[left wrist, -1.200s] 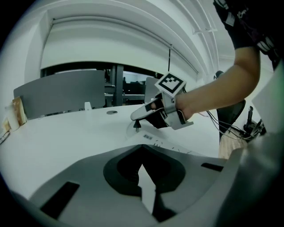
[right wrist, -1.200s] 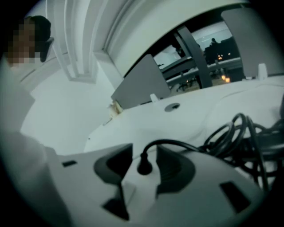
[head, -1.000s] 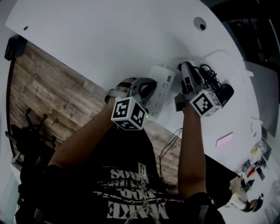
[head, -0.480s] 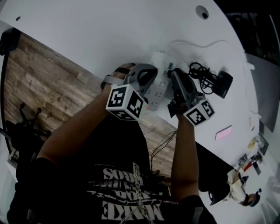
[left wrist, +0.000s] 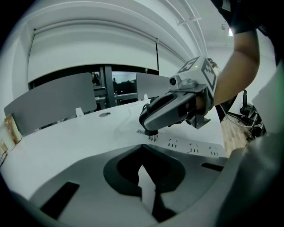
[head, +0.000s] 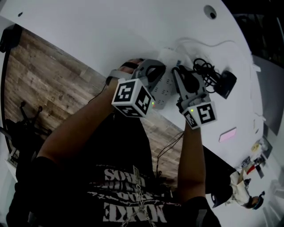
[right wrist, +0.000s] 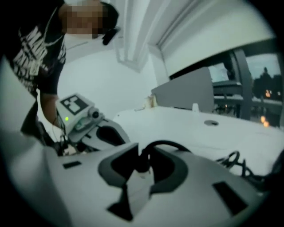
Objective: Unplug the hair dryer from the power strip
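A white power strip (head: pixel 165 86) lies near the table's front edge. My left gripper (head: pixel 156 71) rests on it, jaws close together with only a thin white sliver between them (left wrist: pixel 144 177). My right gripper (head: pixel 181 71) hangs over the strip's far end. In the right gripper view a black plug (right wrist: pixel 142 162) sits between its jaws (right wrist: pixel 140 170), its cord arching away. Those jaws have just been opening, and I see no pad pressing on the plug. From the left gripper view the right gripper (left wrist: pixel 148 128) stands on the plug (left wrist: pixel 150 131). The black hair dryer (head: pixel 226 84) lies to the right behind its coiled cord (head: pixel 206 71).
The white table (head: pixel 111 31) has a round cable hole (head: pixel 210 12) at the back. A thin white cable (head: pixel 208 44) loops behind the strip. A pink slip (head: pixel 227 134) lies at the right. Wooden floor (head: pixel 44 88) shows beyond the table's edge.
My right gripper has moved left, from over the coiled cord by the hair dryer to the power strip, and has rolled. The left gripper has stayed on the strip.
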A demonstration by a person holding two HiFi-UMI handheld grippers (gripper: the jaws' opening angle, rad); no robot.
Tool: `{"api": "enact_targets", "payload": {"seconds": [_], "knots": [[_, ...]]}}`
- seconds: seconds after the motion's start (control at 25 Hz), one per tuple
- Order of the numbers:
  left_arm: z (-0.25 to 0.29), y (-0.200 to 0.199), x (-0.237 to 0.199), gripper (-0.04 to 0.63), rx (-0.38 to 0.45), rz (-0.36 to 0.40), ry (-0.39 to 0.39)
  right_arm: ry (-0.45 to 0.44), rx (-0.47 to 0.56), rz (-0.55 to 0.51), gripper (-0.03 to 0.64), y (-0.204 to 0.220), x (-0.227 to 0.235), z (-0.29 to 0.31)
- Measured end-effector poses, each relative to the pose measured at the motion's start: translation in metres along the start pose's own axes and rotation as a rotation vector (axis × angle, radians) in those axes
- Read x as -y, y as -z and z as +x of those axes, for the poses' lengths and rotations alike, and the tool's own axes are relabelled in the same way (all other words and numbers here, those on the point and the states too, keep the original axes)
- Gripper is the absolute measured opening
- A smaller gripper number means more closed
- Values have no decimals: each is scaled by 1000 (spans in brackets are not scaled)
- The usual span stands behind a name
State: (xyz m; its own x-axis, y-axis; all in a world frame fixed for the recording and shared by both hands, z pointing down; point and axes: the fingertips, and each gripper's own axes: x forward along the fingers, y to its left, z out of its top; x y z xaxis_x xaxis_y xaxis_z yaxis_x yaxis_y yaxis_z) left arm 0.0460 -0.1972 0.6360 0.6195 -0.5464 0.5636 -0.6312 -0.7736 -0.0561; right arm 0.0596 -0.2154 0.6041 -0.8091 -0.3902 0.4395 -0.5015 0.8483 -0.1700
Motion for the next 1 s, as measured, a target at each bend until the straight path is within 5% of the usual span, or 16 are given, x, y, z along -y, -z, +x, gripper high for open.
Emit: {"api": "enact_targets", "payload": {"seconds": [0.16, 0.36, 0.6, 0.8, 1.0], "knots": [[2, 0, 1, 25, -1, -5, 17, 29, 7, -227, 95, -1, -15, 9], [3, -1, 1, 25, 3, -3, 22, 65, 60, -195, 112, 4, -12, 9], [5, -2, 4, 25, -3, -3, 36, 104, -2, -244, 121, 10, -11, 10], [12, 3, 5, 25, -15, -98, 61, 152, -24, -106, 144, 27, -4, 7], [-30, -21, -25, 25, 121, -132, -69, 278, -17, 18, 173, 26, -4, -37]]}}
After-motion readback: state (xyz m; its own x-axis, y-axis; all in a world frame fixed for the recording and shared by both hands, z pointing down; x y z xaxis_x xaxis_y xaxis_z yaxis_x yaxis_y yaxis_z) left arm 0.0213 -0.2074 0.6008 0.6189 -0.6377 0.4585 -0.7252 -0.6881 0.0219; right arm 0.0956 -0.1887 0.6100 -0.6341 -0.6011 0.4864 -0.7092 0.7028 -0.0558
